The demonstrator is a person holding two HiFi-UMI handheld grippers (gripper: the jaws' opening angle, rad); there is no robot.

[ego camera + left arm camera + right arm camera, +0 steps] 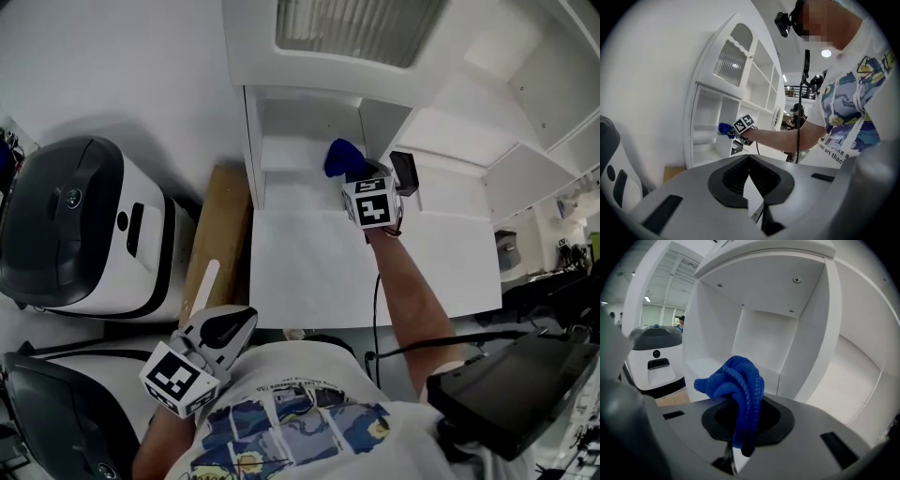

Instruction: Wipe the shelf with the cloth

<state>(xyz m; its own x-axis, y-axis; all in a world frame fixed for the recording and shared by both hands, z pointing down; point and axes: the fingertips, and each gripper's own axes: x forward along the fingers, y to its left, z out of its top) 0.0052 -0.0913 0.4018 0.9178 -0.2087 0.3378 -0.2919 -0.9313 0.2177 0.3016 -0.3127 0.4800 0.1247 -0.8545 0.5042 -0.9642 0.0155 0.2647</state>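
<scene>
A bunched blue cloth (342, 157) is pinched in my right gripper (354, 176), which is shut on it. It hangs in the air at the mouth of the white cabinet's lower compartment, above the shelf (291, 155). In the right gripper view the cloth (736, 385) bulges out of the jaws, with the shelf board (705, 364) behind and below it. My left gripper (242, 323) is shut on nothing, held low near the person's chest, far from the cabinet. The left gripper view shows its jaws closed (749, 158), and the cloth (724, 129) far off.
A white counter (309, 272) spreads in front of the cabinet. A small black device (405, 172) stands right of the cloth. A white-and-black machine (80, 225) and a wooden board (217, 234) are at the left. A black object (511, 394) lies at the lower right.
</scene>
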